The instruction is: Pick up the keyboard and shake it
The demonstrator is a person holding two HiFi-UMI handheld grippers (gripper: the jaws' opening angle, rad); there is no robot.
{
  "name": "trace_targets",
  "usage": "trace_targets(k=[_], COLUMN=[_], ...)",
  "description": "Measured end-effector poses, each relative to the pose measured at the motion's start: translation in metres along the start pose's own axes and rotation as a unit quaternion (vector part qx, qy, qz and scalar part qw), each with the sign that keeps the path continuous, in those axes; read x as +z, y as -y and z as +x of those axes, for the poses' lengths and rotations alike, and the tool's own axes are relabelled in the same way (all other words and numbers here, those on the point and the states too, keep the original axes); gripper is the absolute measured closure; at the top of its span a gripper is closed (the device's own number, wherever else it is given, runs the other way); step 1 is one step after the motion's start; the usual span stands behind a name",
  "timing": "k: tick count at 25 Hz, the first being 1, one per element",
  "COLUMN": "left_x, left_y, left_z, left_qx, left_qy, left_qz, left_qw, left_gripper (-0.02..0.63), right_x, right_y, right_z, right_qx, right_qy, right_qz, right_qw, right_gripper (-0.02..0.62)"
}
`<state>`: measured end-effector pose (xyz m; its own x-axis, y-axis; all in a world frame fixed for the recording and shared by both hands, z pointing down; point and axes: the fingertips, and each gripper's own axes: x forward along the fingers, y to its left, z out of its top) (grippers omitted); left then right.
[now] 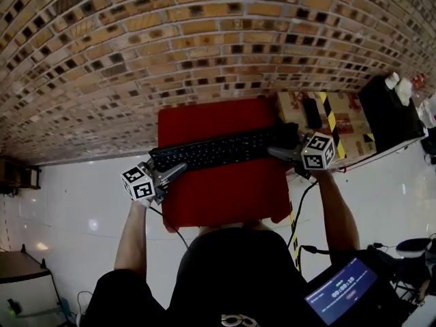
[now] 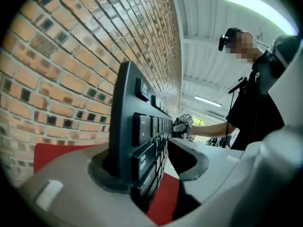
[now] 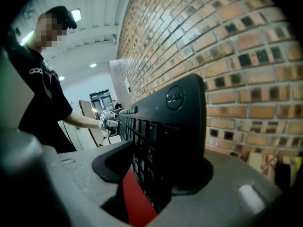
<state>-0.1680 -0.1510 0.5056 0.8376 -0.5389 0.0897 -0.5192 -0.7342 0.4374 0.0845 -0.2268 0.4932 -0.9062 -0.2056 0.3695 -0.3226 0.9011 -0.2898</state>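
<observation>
A black keyboard [image 1: 218, 150] lies lengthwise across the far part of a red table [image 1: 225, 196]. My left gripper [image 1: 172, 174] is at its left end and my right gripper [image 1: 278, 152] at its right end. In the left gripper view the keyboard [image 2: 137, 126] stands between the jaws of the left gripper [image 2: 151, 174], its back against one pad, with a gap on the key side. In the right gripper view the keyboard [image 3: 170, 126] sits the same way in the right gripper [image 3: 151, 174], and red shows in the gap. Both grippers are open around it.
A brick wall [image 1: 170, 39] rises just behind the table. To the right stand a cardboard box with black-and-yellow tape [image 1: 334, 121] and a black case [image 1: 388, 111]. A cable [image 1: 300, 216] hangs by my right arm, and a lit screen [image 1: 340, 291] is at lower right.
</observation>
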Motion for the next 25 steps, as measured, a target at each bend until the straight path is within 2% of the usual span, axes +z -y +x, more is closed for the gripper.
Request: trace_targets(k=[2,5,8,10,14,18,20,22,25], left_x=[0.017,0.056,0.085,0.089,0.104,0.118,0.116,0.114,0.119], left_y=[-0.011,-0.021,-0.017,-0.029,-0.037,-0.018,-0.017,-0.026,-0.029], left_z=[0.008,0.011,0.003,0.006,0.004,-0.009,-0.008,-0.008,-0.012], left_qx=[0.025,0.062,0.081,0.086,0.092,0.090,0.080,0.079,0.087], left_qy=[0.022,0.072,0.115,0.139,0.187,0.208,0.204,0.197,0.201], left_qz=[0.014,0.044,0.072,0.077,0.057,0.076,0.069,0.058,0.056], left_qw=[0.9994,0.9945,0.9875,0.9836,0.9763,0.9710,0.9733,0.9754,0.9741], left_gripper=[0.295,0.174,0.134,0.103,0.089,0.083,0.084,0.087,0.086], right_x=[0.025,0.070,0.105,0.121,0.146,0.160,0.159,0.158,0.164], right_y=[0.006,0.005,-0.015,-0.021,-0.034,-0.061,-0.063,-0.059,-0.064], right_z=[-0.003,-0.007,-0.018,-0.028,-0.025,-0.027,-0.028,-0.023,-0.019], right_qx=[-0.018,-0.035,-0.050,-0.060,-0.071,-0.054,-0.055,-0.059,-0.058], right_qy=[0.012,0.036,0.054,0.054,0.054,0.074,0.068,0.061,0.071], right_qz=[-0.054,-0.135,-0.207,-0.248,-0.302,-0.363,-0.369,-0.360,-0.364], right_qw=[0.998,0.990,0.976,0.965,0.949,0.927,0.925,0.929,0.927], right_gripper=[0.360,0.358,0.354,0.354,0.354,0.354,0.354,0.354,0.354])
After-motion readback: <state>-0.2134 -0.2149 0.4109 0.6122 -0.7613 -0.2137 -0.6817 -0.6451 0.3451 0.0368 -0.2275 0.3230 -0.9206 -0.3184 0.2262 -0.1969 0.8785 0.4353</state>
